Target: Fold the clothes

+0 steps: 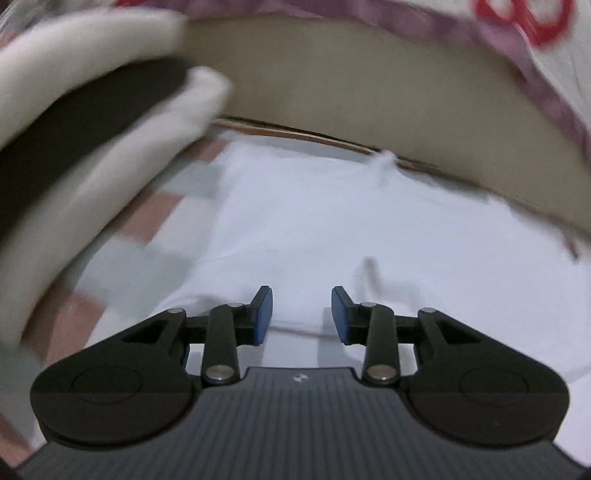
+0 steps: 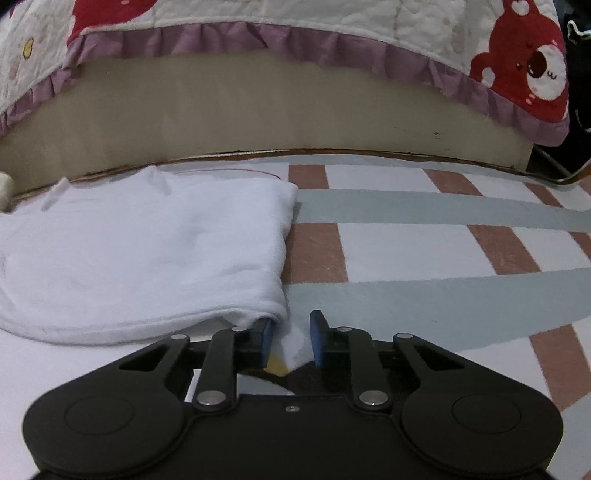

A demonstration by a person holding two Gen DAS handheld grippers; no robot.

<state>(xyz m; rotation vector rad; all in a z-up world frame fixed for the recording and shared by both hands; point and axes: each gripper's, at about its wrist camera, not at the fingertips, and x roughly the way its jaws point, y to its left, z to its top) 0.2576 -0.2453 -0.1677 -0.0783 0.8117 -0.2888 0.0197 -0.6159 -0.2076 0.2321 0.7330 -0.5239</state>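
- Folding a white garment (image 2: 147, 251) on a checked mat (image 2: 406, 251) is the step in hand; judged from its doubled right edge, 1 fold is already laid.
- Location: in the right wrist view the garment fills the area from 9 to 12 o'clock of the right gripper (image 2: 290, 341), its far edge near the beige bed base (image 2: 258, 118) under a frilled quilt (image 2: 369, 22).
- Left wrist view: the left gripper (image 1: 302, 315) sits over the middle of the garment (image 1: 314, 221); a gloved hand (image 1: 92, 147) around a dark handle blurs past at 10 o'clock.
- Technique, right side: take the near right corner fully between both pads before lifting; a pinch on 1 layer only is likely to let the fold slide apart.
- Technique, left side: grip the matching edge at the same depth, then carry both sides across level so the edges meet square.
- Right jaws: narrowly parted. The left pad (image 2: 264, 341) is tucked under the garment's hem, and a small peak of white cloth (image 2: 295, 345) stands in the gap. Whether the pads press on it cannot be told.
- Left jaws: partly open, with a clear gap; nothing lies between the 2 blue pads (image 1: 263, 314), and the garment lies beyond and below them.
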